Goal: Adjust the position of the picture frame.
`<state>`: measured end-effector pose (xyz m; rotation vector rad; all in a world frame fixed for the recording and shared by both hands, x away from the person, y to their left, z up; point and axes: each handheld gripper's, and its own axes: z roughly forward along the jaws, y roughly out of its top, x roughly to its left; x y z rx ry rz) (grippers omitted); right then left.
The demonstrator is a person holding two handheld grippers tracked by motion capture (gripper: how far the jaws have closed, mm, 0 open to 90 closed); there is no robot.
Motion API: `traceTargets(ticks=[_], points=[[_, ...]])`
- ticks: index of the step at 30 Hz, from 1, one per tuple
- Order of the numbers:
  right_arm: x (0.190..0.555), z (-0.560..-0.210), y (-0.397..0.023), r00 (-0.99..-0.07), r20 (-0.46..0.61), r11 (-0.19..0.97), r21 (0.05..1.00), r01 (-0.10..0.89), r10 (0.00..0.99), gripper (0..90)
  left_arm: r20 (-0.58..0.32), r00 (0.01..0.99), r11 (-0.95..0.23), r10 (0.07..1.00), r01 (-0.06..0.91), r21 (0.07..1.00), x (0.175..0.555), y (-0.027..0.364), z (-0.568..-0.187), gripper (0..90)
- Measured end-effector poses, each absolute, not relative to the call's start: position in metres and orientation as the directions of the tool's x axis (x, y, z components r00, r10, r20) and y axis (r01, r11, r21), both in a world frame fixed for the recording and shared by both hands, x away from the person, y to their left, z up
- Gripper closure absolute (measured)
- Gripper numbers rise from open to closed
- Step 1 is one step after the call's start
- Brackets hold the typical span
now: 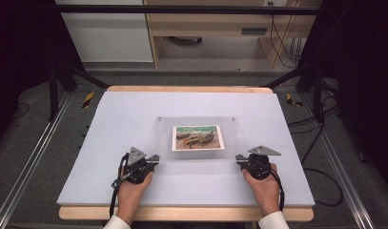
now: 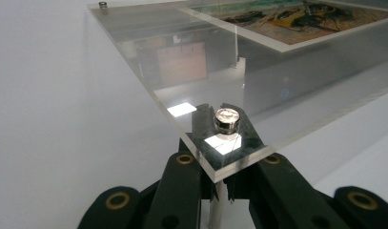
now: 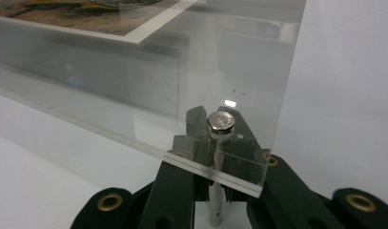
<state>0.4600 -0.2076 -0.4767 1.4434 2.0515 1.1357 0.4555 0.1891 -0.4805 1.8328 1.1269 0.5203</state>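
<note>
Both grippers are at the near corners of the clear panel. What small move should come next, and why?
Probably lift both hands together, level and slowly. The left gripper and right gripper each look shut on a metal post under the acrylic panel, so uneven lifting could slide the picture.

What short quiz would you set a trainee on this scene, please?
1. True or false: the picture sits at the clear plate's middle.
2. What does the left hand-held gripper clamp? A the picture; B a metal post under a near corner; C a cable.
3. Fill in: the right hand-held gripper is ___ on its corner post.
Key: 1 true; 2 B; 3 shut.
</note>
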Motion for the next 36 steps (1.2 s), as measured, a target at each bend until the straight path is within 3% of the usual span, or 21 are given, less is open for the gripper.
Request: traceTargets(ticks=[22, 27, 33, 36], points=[[0.46, -0.476, -0.209, -0.399, 0.135, 0.142, 0.794, 0.591, 0.907, 80.6, -0.109, 0.507, -0.181, 0.855, 0.489, 0.853, 0.458, 0.191, -0.481, 83.5], [0.457, -0.474, -0.211, -0.385, 0.148, 0.122, 0.795, 0.594, 0.911, 66.8, -0.125, 0.513, -0.176, 0.849, 0.498, 0.849, 0.458, 0.195, -0.479, 76.2], [0.448, -0.472, -0.207, -0.386, 0.127, 0.15, 0.778, 0.61, 0.914, 43.6, -0.099, 0.515, -0.206, 0.851, 0.502, 0.84, 0.453, 0.2, -0.473, 54.5], [0.442, -0.468, -0.208, -0.389, 0.125, 0.147, 0.787, 0.6, 0.913, 39.4, -0.116, 0.517, -0.191, 0.848, 0.502, 0.843, 0.452, 0.201, -0.472, 47.4]])
